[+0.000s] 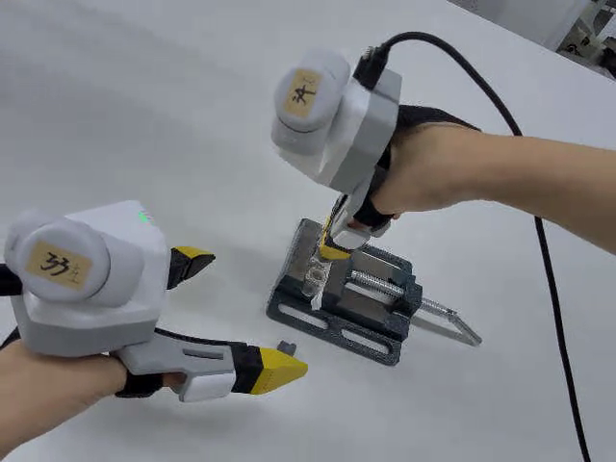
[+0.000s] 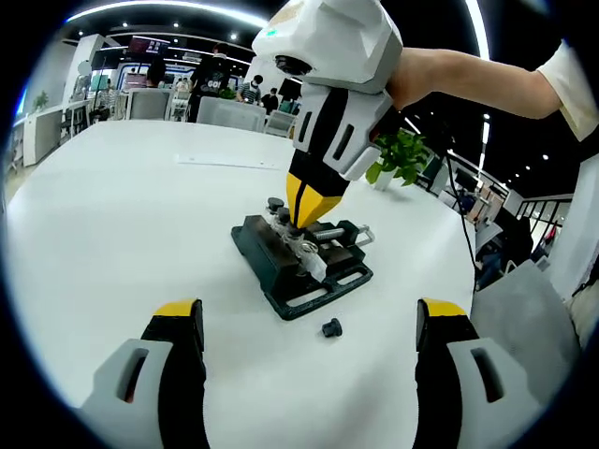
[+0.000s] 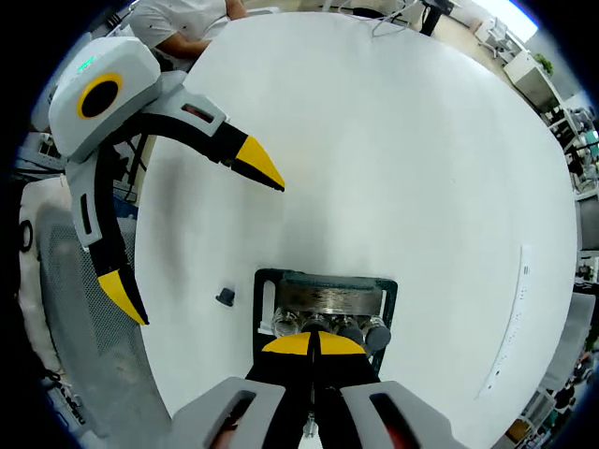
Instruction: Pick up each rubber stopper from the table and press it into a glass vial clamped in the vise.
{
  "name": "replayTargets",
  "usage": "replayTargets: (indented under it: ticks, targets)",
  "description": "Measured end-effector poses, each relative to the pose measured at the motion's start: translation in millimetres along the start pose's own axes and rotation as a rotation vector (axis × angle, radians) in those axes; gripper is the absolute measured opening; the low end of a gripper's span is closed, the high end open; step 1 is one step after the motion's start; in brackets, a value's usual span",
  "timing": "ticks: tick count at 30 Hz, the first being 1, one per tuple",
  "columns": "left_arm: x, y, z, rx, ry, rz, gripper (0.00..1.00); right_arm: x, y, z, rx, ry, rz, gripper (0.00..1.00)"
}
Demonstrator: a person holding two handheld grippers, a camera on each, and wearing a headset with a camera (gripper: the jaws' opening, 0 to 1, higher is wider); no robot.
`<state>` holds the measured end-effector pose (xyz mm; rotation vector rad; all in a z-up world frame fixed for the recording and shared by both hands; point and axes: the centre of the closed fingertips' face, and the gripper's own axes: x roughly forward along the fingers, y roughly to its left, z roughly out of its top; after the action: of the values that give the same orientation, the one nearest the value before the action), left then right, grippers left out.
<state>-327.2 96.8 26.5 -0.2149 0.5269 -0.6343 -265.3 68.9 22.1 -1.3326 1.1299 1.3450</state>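
A dark vise [image 1: 380, 332] on the white table clamps a row of small glass vials [image 1: 313, 279]. My right gripper [image 1: 334, 252] comes down from above with its jaws shut, its yellow tips right over the vials [image 3: 285, 325]; whether anything sits between the tips is hidden. In the left gripper view some vials carry dark stoppers [image 2: 275, 204]. One loose dark rubber stopper [image 1: 286, 346] lies on the table in front of the vise [image 2: 281, 281], also seen as the stopper [image 2: 330, 327] and stopper [image 3: 226, 296]. My left gripper [image 1: 241, 313] stands open, low and left of the vise, near that stopper.
The white table [image 1: 144, 115] spreads wide around the vise. The vise's screw handle [image 1: 448, 320] sticks out to the right. A black cable [image 1: 539, 241] trails from the right gripper. Chairs, plants and people stand beyond the table in the left gripper view.
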Motion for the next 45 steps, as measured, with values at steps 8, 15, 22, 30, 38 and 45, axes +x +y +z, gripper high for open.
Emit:
replayTargets:
  ticks: [8, 15, 22, 30, 38, 45]
  targets:
    - [-9.1, -4.4, 15.1, 0.034, -0.004, 0.003, 0.94, -4.1, -2.3, -4.9, 0.025, -0.130, 0.035, 0.00]
    - [-14.1, -3.3, 25.6, 0.055, -0.010, 0.019, 0.94, -5.5, -0.7, -3.2, -0.021, -0.146, 0.019, 0.00]
    - [-18.3, -1.1, 24.7, 0.062, -0.005, 0.028, 0.94, -6.9, -1.0, -5.1, -0.049, -0.191, -0.007, 0.00]
    - [-23.7, 0.2, 26.6, 0.066, 0.003, 0.038, 0.94, -6.1, -4.9, -4.2, -0.062, -0.204, -0.019, 0.00]
    - [-28.5, 3.1, 32.0, 0.075, 0.002, 0.048, 0.94, -6.9, -13.8, -5.0, -0.071, -0.232, -0.047, 0.05]
    - [-30.0, 7.2, 32.2, 0.082, 0.003, 0.050, 0.95, -21.0, -8.6, 1.6, 0.028, -0.381, -0.035, 0.24]
